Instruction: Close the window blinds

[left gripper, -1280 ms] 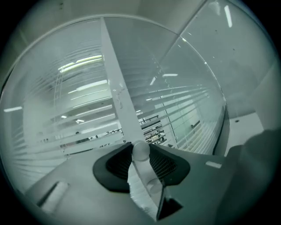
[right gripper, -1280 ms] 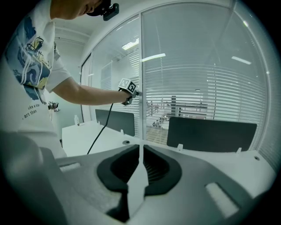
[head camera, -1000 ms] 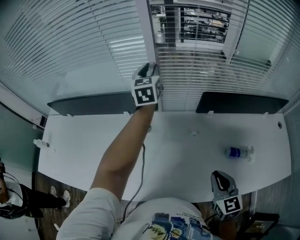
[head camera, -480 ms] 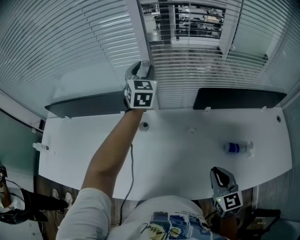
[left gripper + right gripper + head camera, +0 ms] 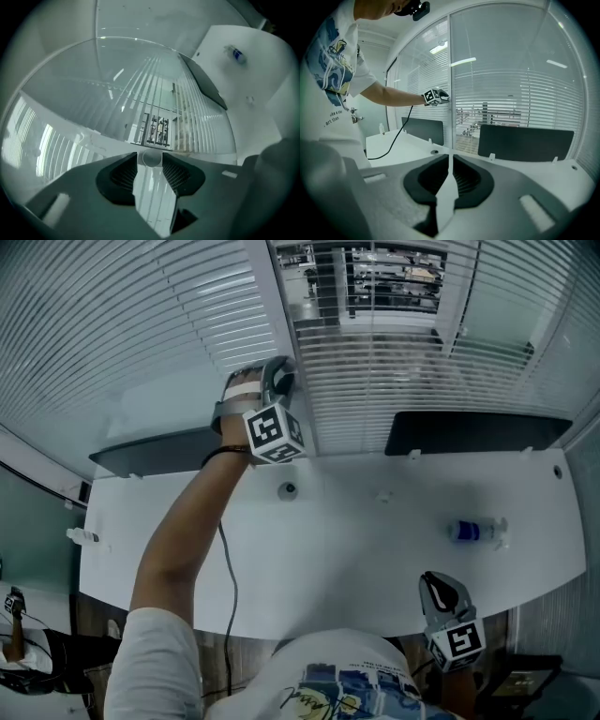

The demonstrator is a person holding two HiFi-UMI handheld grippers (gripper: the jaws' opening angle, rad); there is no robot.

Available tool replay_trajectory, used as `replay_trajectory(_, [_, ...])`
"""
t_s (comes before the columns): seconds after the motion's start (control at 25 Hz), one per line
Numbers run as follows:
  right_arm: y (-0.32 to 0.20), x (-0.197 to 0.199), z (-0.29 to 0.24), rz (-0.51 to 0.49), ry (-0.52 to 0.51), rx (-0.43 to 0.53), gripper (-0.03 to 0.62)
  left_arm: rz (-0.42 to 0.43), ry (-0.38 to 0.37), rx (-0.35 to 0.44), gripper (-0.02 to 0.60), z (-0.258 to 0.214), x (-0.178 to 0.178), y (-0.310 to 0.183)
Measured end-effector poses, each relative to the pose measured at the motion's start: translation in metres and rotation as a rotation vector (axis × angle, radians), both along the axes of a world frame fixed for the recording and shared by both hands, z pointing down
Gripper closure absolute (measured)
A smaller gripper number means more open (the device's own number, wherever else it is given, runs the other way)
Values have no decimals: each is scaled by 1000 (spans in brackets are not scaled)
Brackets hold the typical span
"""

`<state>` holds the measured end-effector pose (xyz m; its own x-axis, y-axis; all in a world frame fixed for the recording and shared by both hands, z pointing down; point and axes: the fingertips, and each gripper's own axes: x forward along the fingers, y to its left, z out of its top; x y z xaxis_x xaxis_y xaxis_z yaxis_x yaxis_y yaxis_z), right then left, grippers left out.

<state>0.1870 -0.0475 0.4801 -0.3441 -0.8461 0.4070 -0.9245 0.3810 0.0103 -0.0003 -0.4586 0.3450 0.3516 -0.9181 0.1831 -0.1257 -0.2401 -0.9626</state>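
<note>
Two slatted blinds [image 5: 141, 324] hung at the far windows beyond the desk [image 5: 356, 549]. The left gripper [image 5: 279, 376], nearer than the right gripper [image 5: 441, 589] with jaws pressed together, had just spread its jaws around a round knob [image 5: 151, 158] dead ahead.

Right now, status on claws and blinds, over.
Left claw just opened, knob between tips. Right claw shut, empty. Blinds right of frame see-through. Bottle on desk, clear of both.
</note>
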Motion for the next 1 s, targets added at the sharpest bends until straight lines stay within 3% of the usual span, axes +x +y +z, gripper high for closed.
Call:
replay_trajectory(0.2, [0,-1,-1,1,-7,0,576,8,-146,10,430,13,2,-10])
replay_trajectory(0.4, [1,4,3,10,0,-10,576,-6,-116,35,451,8,2,-11])
replay_trajectory(0.6, [-1,2,3,7,-2,-13,576,-49,74,-21,453,5,2,-10])
replay_trajectory(1.0, [-2,4,3,1,16,-13,576,-153,643,-207,454,-3,-6,-11])
